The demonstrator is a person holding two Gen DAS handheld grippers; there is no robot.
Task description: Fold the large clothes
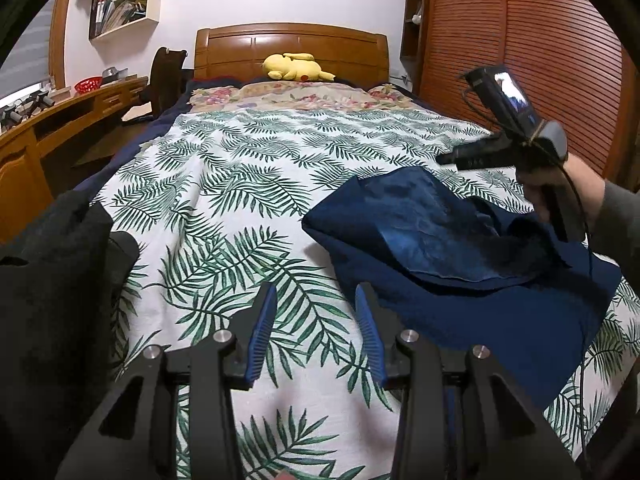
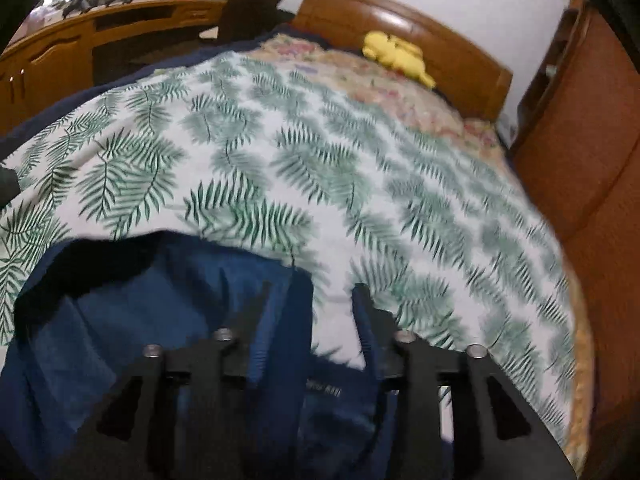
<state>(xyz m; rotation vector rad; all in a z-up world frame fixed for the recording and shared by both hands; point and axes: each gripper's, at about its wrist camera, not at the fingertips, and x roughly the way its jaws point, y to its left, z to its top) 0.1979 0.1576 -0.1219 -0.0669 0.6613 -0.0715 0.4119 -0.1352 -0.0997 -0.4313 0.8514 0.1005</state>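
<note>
A dark blue garment (image 1: pixel 460 256) lies crumpled on the leaf-print bedspread (image 1: pixel 248 184) at the right. My left gripper (image 1: pixel 316 300) is open and empty, hovering over the bedspread just left of the garment's edge. My right gripper shows in the left wrist view (image 1: pixel 444 159), held above the garment's far side. In the right wrist view the right gripper (image 2: pixel 312 292) is open, with the blue garment (image 2: pixel 140 320) bunched under and around its left finger; nothing is pinched between the jaws. That view is blurred.
A black garment (image 1: pixel 52 280) lies at the bed's left edge. A yellow plush toy (image 1: pixel 296 67) rests by the wooden headboard (image 1: pixel 292 40). A wooden desk (image 1: pixel 60 120) runs along the left, a slatted wardrobe (image 1: pixel 520 60) along the right.
</note>
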